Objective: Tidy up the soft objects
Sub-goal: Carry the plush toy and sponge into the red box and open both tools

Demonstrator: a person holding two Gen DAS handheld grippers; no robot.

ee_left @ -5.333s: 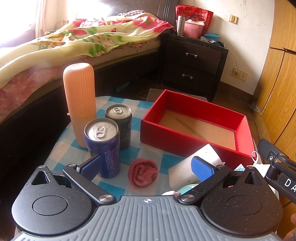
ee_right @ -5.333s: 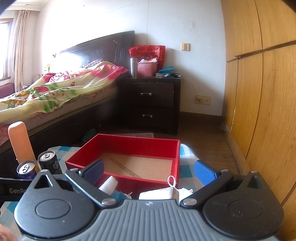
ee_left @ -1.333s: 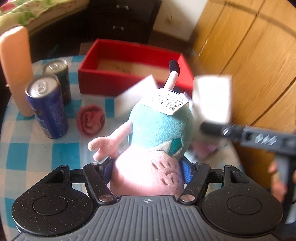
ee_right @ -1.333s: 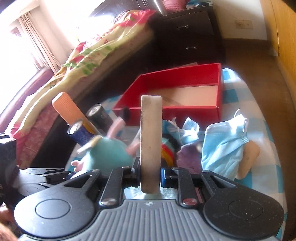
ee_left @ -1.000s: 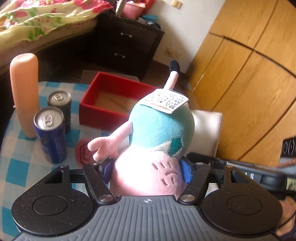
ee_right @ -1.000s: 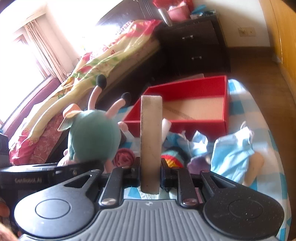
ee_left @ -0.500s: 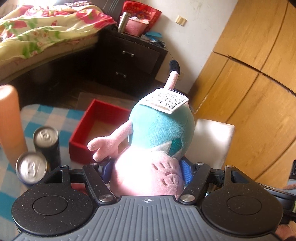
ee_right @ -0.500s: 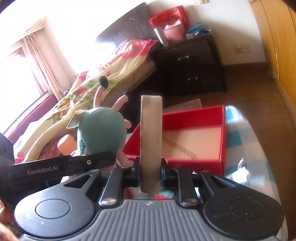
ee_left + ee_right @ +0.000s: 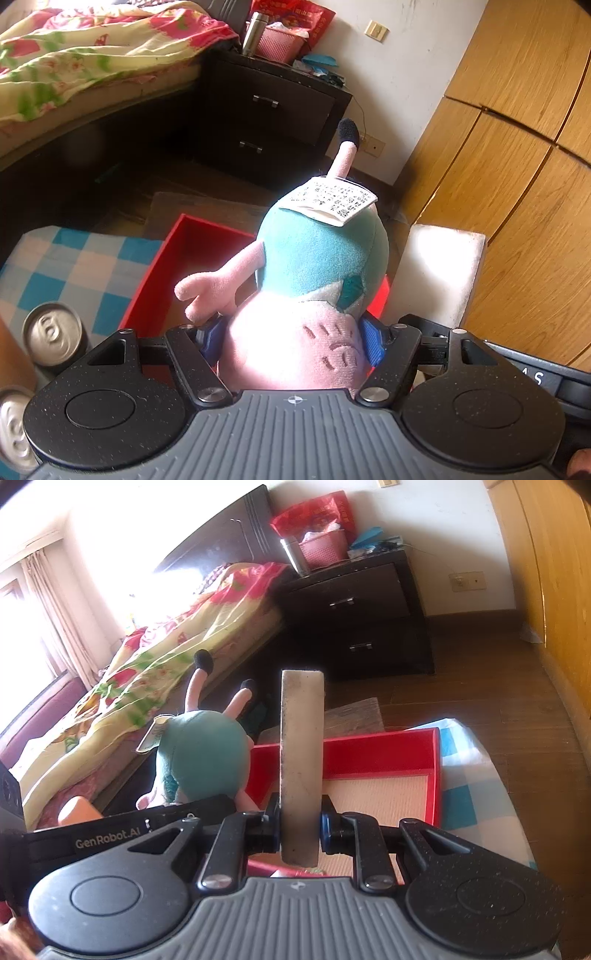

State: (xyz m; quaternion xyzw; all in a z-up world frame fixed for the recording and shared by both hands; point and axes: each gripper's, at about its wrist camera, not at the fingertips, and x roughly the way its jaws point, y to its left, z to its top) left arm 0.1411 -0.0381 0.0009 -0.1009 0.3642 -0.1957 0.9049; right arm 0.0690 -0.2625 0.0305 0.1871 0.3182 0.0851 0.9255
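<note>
Left wrist view: left gripper clamps a plush between its pads, red box just ahead below. Right wrist view: right gripper pinches a sponge upright, box ahead.

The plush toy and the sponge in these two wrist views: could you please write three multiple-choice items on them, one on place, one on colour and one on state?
1. Where is the red box relative to the held sponge?
A. behind and below it
B. on the bed
C. on the nightstand

2. What colour is the plush toy's body?
A. yellow
B. teal
C. black

3. How do the right gripper's jaws stand?
A. wide open, empty
B. clamped on the sponge
C. clamped on a can

Answers: 1 A, the box lies on the checked cloth beyond the sponge; 2 B, teal body over a pink head; 3 B, both pads press the sponge's sides.
</note>
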